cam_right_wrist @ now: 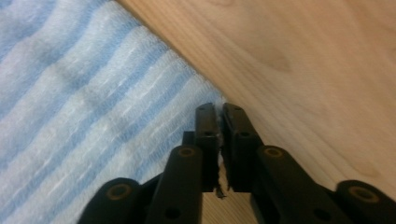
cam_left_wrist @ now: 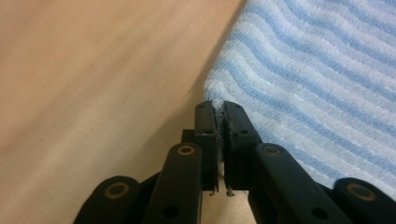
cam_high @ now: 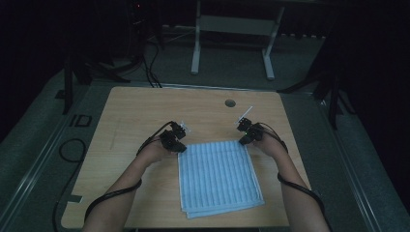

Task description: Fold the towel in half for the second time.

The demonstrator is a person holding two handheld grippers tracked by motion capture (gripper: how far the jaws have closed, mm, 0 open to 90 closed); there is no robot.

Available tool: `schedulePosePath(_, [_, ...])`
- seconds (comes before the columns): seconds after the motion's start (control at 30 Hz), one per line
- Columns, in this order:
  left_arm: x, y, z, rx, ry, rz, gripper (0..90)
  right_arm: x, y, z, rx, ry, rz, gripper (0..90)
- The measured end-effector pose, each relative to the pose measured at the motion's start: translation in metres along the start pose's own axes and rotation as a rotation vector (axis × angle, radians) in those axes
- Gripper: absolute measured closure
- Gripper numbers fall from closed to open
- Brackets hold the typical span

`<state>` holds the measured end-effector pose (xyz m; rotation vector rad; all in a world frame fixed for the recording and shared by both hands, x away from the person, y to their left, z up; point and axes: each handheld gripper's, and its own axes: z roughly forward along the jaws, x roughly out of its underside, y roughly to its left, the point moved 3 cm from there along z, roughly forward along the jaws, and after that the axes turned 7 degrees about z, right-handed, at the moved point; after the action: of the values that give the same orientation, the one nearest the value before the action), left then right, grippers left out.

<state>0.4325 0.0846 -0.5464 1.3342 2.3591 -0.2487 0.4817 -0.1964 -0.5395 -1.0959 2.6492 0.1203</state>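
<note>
Pinching the towel's (cam_high: 218, 175) far corners, left gripper (cam_left_wrist: 218, 106) & right gripper (cam_right_wrist: 219, 108) both clamped on cloth; should lift evenly off desk (cam_high: 145, 108) w/ equal tension.

A light wooden table (cam_high: 145, 111) with a round hole (cam_high: 230, 103) near its far edge is set on grey floor (cam_high: 43, 140); a white metal frame (cam_high: 232, 34) is seen beyond it; black cables (cam_high: 145, 63) are trailed across the floor; the room is dimly lit.

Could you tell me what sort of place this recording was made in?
Probably a lab or recording room: a bare wooden table on grey carpet, a white metal stand behind, cables on the floor, dark surroundings.
</note>
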Motion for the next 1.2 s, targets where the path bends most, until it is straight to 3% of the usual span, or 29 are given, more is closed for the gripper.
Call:
schedulePosePath(0.1, [-0.009,0.004,-0.008,-0.049,-0.02,0.01,86.5,-0.001,-0.002,-0.012,0.025,-0.033,-0.005,86.3])
schedulePosePath(0.27, [-0.023,0.008,-0.034,-0.111,-0.094,0.02,86.5,-0.003,-0.007,-0.046,0.062,-0.112,-0.013,86.7])
schedulePosePath(0.43, [-0.032,0.008,-0.066,-0.142,-0.163,0.032,86.3,-0.003,-0.008,-0.079,0.066,-0.203,-0.025,86.7])
schedulePosePath(0.5, [-0.034,0.003,-0.078,-0.166,-0.182,0.069,86.2,-0.001,-0.006,-0.091,0.081,-0.23,-0.038,86.7])
schedulePosePath(0.7, [-0.023,-0.025,-0.102,-0.166,-0.229,0.158,86.0,0.016,0.009,-0.118,0.11,-0.298,-0.084,86.7])
schedulePosePath(0.83, [-0.007,-0.047,-0.107,-0.138,-0.236,0.182,85.8,0.04,0.028,-0.128,0.099,-0.352,-0.126,86.7])
schedulePosePath(1.07, [0.017,-0.094,-0.102,-0.094,-0.222,0.259,85.3,0.087,0.059,-0.129,0.103,-0.375,-0.173,86.7])
schedulePosePath(1.2, [0.031,-0.113,-0.093,-0.062,-0.207,0.284,85.3,0.114,0.071,-0.121,0.057,-0.379,-0.167,86.6])
